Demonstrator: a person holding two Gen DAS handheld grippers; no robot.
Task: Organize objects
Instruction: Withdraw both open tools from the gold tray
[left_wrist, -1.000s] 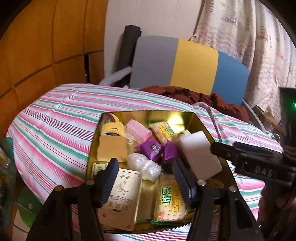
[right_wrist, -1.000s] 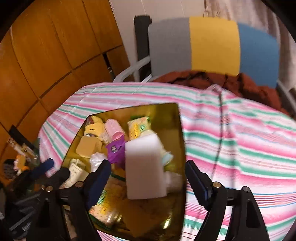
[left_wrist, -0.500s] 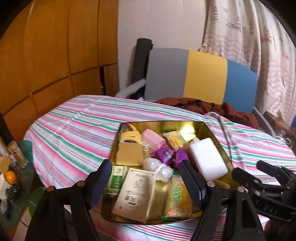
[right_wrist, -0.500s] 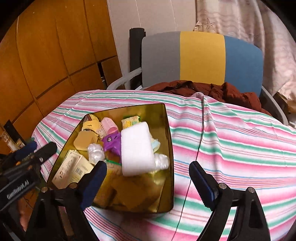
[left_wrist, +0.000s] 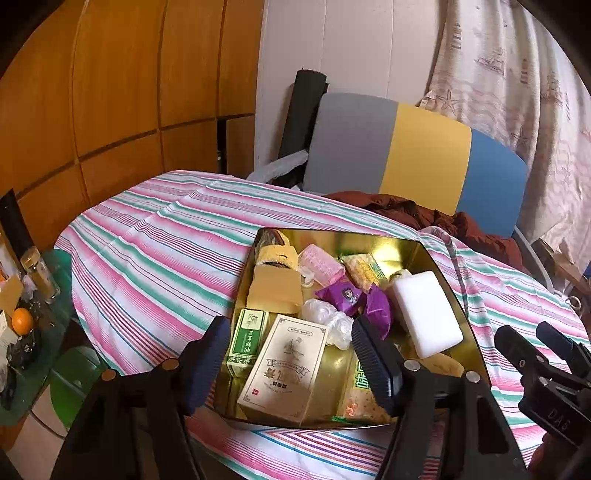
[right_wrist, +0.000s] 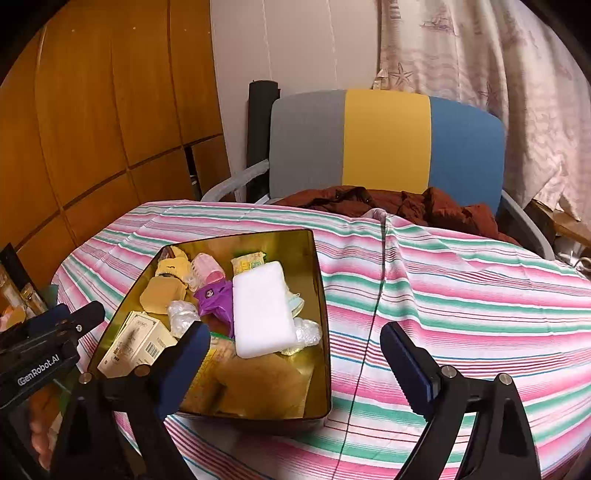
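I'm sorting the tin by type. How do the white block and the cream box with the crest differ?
The white block is plain and unprinted with rounded corners; the cream box is sharp-edged and printed. The block rests tilted on other items at the right side of the gold tin; the box lies at the near left. Both are rectangular and lie in the tin.

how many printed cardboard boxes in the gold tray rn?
2. Large cream printed cardboard box at the near edge; small green-and-white cardboard box touching its left side. Others may be buried under the clutter.
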